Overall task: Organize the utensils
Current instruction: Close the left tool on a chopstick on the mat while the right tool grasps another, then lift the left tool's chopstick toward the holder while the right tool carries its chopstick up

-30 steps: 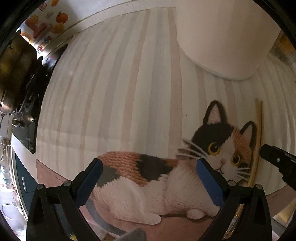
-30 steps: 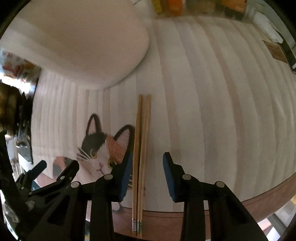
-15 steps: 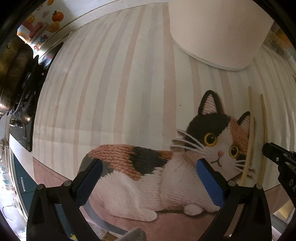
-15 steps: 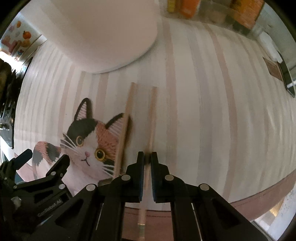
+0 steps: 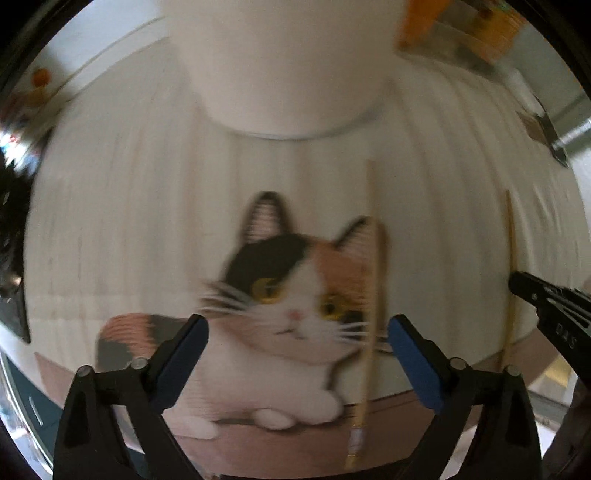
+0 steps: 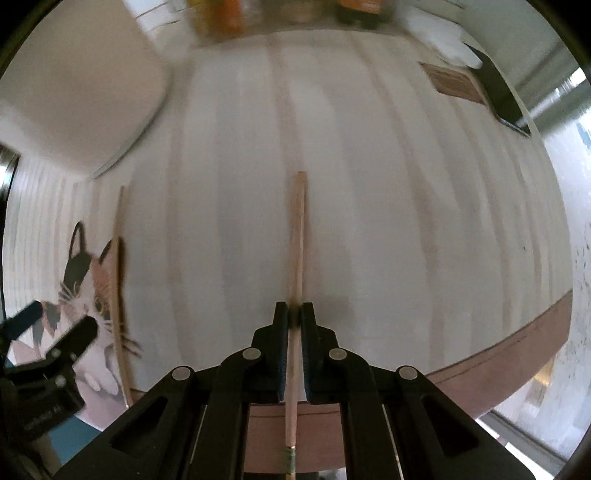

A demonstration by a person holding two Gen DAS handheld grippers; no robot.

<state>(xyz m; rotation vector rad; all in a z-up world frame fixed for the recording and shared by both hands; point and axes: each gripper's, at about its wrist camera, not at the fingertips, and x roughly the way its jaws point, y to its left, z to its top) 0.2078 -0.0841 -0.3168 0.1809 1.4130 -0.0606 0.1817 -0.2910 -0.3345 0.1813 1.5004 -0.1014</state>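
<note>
over blurred cat mat, right gripper clamping chopstick, left gripper closing, still empty

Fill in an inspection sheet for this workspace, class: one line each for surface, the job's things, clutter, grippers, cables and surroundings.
Surface: striped placemat with a cat print.
Job's things: two wooden chopsticks, apart; held chopstick in the right gripper, loose chopstick lying across the cat's ear.
Clutter: large white container at the mat's far edge; dark flat object far right.
Grippers: right gripper shut on its chopstick; left gripper open, jaws just closing, loose chopstick between them, untouched.
Cables: nothing seen.
Surroundings: blurred orange packages behind the mat.
</note>
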